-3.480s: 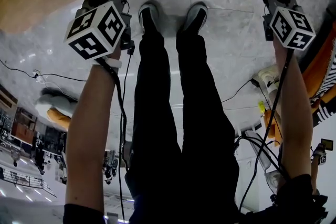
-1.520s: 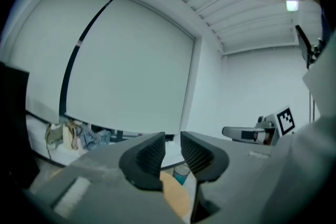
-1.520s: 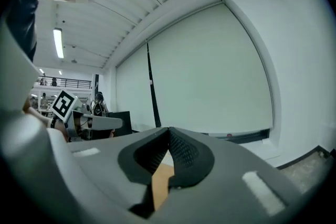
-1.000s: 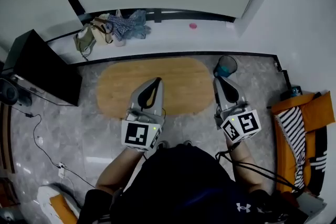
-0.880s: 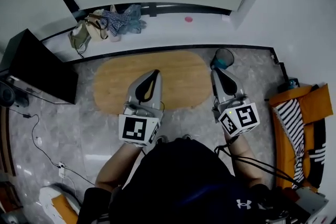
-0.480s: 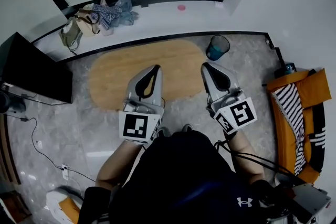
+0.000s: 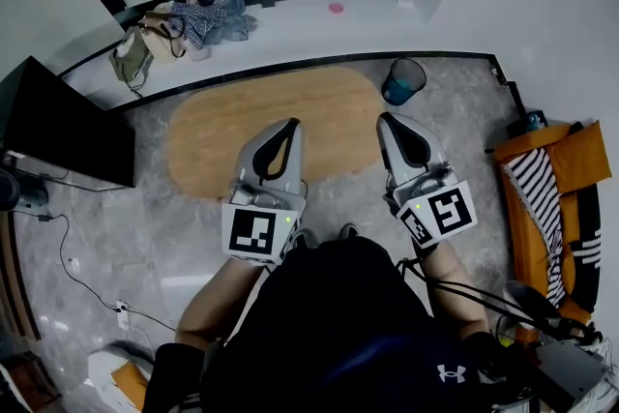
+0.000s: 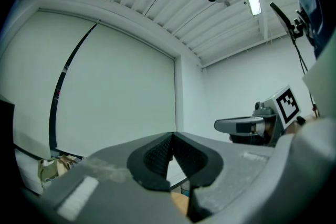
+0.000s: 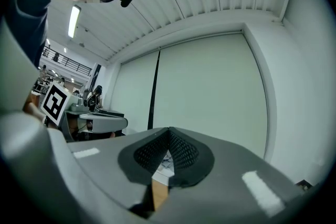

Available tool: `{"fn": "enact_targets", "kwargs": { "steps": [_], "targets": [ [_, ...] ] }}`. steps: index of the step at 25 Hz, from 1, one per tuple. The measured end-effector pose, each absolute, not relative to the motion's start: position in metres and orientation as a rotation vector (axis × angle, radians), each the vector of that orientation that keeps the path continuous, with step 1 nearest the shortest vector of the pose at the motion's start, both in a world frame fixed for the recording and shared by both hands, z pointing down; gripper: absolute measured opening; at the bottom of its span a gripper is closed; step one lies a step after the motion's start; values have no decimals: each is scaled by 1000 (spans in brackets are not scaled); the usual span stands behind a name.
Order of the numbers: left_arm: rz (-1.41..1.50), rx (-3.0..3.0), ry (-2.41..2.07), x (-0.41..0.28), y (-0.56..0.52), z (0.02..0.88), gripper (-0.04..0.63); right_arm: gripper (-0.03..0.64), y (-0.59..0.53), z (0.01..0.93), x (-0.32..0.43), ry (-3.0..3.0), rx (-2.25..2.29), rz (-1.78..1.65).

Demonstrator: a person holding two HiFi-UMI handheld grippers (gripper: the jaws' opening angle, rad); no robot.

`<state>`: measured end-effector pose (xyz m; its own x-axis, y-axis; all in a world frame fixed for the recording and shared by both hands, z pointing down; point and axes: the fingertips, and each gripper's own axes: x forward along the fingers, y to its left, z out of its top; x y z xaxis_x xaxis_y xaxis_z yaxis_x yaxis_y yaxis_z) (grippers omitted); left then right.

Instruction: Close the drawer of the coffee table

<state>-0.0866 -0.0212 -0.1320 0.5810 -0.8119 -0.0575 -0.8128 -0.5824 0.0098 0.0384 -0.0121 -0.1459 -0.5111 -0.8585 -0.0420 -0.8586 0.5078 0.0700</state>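
Left tongs point(image 7: 287, 126) and right tongs point(image 7: 388, 121) are both shut and empty, held level above the oval table point(image 7: 222, 135). Its drawer doesn't show from up here, so open or closed is unclear. If open: get low, press shut tips flat on the front, push straight and evenly.

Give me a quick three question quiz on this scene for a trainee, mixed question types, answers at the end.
1. True or false: the left gripper holds something.
2. What colour is the bin beside the coffee table? A) blue B) red C) yellow
3. Fill in: the right gripper's jaws are ____.
Key: 1 false, it is shut and empty; 2 A; 3 shut.
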Motion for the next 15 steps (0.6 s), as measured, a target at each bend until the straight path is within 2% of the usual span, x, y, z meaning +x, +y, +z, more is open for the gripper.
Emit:
{"fn": "enact_targets", "kwargs": {
  "steps": [15],
  "targets": [
    [66, -2781, 1427, -97, -3, -120, 2, 0, 5, -139, 27, 2729, -1542, 132]
  ]
}}
